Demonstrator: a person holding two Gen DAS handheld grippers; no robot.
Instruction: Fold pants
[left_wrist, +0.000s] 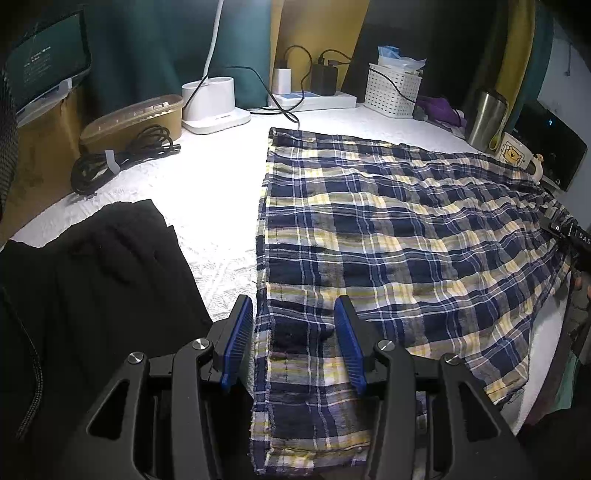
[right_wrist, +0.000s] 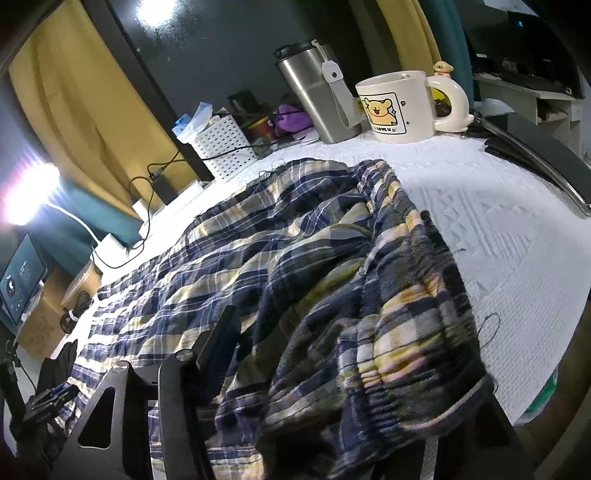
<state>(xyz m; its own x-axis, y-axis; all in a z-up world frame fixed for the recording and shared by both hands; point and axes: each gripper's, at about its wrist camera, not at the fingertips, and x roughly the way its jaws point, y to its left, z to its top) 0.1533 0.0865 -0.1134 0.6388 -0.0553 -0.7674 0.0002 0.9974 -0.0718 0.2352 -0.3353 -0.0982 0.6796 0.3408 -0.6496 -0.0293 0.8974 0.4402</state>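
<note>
Pants (left_wrist: 388, 229) are lying spread across the white cloth (left_wrist: 207, 192) on the table, hems toward the left side, waistband toward the right, with one leg end hanging off the near edge under the left gripper (left_wrist: 293, 343). That gripper is hovering with its blue pads (left_wrist: 240, 332) spread wide, straddling the near hem corner but not pinching it. In the right wrist view the right gripper (right_wrist: 295, 354) is largely buried: the gathered waistband (right_wrist: 413, 332) is draping over it, only one finger (right_wrist: 218, 343) is showing, and I cannot tell whether the jaws are clenched on the fabric, though the lifted, bunched cloth is suggesting a grip.

My reading is that the step in hand is taking both ends for a fold. To do it well, the left gripper should be lowering until the pads are bracketing the hem's edge through both layers, then closing squarely on the seam rather than on a single ply. The right end is looking rumpled, so tension should be drawn gently along the length to flatten the wrinkles before any fold, and both ends should be rising together to keep the edges aligned.

Risks are sitting close: the mug (right_wrist: 402, 107) and steel tumbler (right_wrist: 317, 99) are standing near the waistband, and a swept cloth could be tipping them. The black garment (left_wrist: 96, 288) is lying well apart at the left, so keep the hem from dragging onto it
</note>
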